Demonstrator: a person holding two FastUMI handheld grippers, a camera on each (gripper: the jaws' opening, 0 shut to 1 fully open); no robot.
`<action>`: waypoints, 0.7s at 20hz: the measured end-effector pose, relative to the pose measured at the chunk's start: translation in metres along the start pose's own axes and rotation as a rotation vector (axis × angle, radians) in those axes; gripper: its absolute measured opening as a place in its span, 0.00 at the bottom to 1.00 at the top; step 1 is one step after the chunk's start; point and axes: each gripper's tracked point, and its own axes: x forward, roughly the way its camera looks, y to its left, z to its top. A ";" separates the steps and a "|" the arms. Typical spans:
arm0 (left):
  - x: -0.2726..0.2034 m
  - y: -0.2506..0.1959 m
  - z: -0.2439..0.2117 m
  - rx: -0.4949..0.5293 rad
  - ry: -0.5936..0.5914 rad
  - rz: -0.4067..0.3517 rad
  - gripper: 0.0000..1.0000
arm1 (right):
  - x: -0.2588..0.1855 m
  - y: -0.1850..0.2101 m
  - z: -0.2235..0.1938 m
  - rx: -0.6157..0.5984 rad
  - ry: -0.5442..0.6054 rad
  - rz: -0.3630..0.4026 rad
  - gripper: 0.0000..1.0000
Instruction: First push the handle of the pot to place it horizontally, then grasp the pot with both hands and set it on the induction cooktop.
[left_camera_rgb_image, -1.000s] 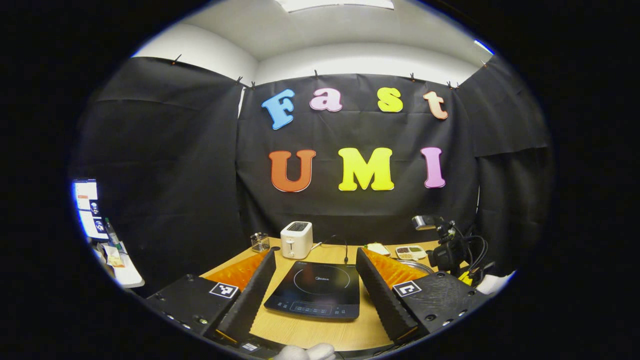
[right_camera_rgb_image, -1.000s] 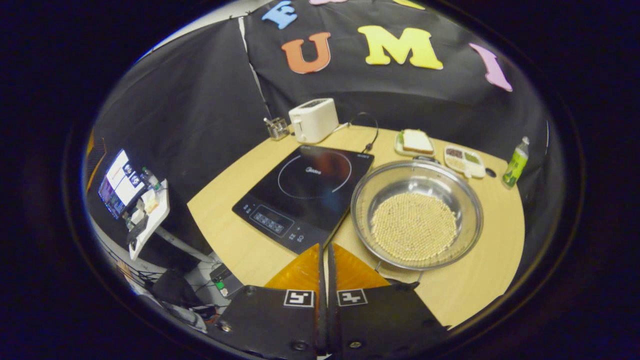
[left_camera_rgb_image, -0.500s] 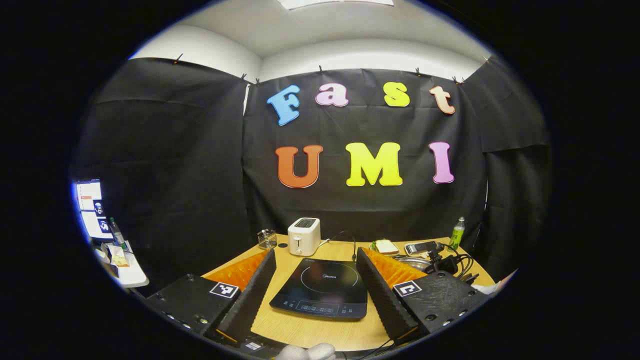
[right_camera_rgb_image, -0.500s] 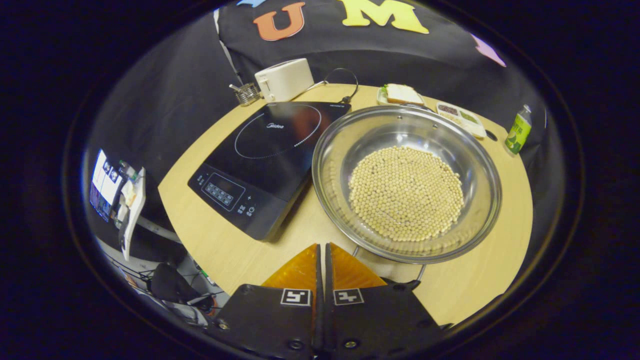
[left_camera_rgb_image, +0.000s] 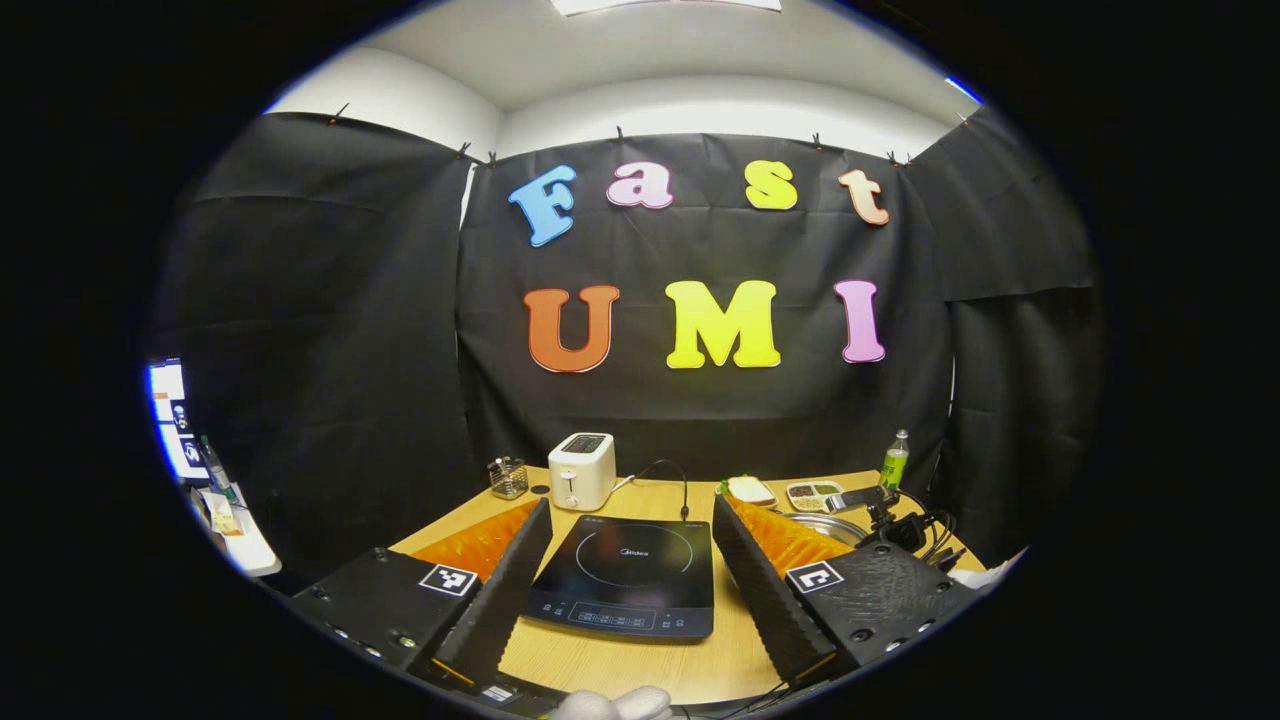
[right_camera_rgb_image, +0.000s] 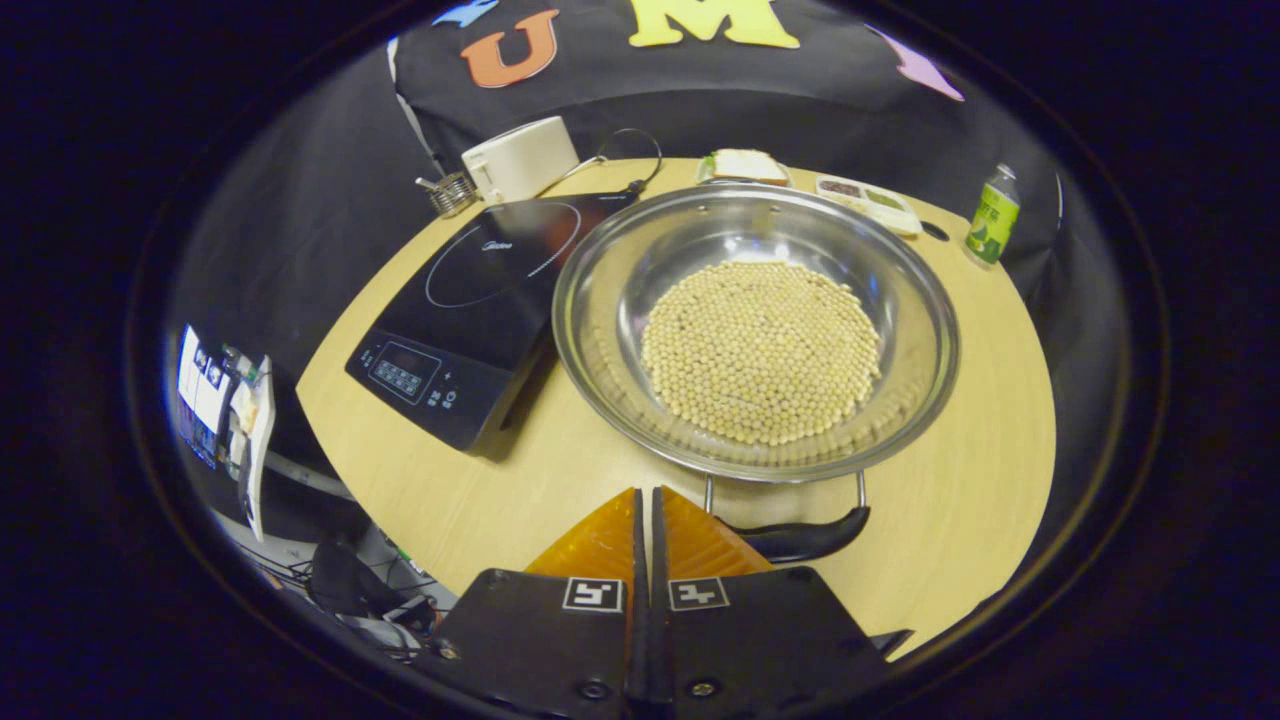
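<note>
The pot is not on the cooktop yet.

The right gripper (right_camera_rgb_image: 645, 500), fingers pressed together and holding nothing, is near the black handle (right_camera_rgb_image: 800, 538) of the shiny round metal pot (right_camera_rgb_image: 610, 300) of beans. The left gripper (left_camera_rgb_image: 630, 560) is wide open and empty. The pot sits on the table, right of the flat black induction cooktop (right_camera_rgb_image: 455, 310); the lifting is left to do.

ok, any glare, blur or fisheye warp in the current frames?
Right gripper view: sharp, glare on the pot wall, reddish reflection on the induction cooktop, round table edge bowed. Left gripper view: sharp, bright ceiling, dim table, cooktop glossy between the left gripper fingers.
</note>
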 end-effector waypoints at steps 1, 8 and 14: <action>0.001 -0.003 -0.001 0.001 0.000 -0.010 0.96 | -0.002 -0.007 -0.001 0.013 -0.004 -0.009 0.01; 0.011 -0.022 0.001 -0.006 -0.002 -0.062 0.96 | -0.014 -0.062 -0.008 0.092 -0.027 -0.084 0.04; 0.017 -0.031 -0.002 -0.007 -0.002 -0.087 0.96 | -0.023 -0.105 -0.001 0.131 -0.049 -0.157 0.00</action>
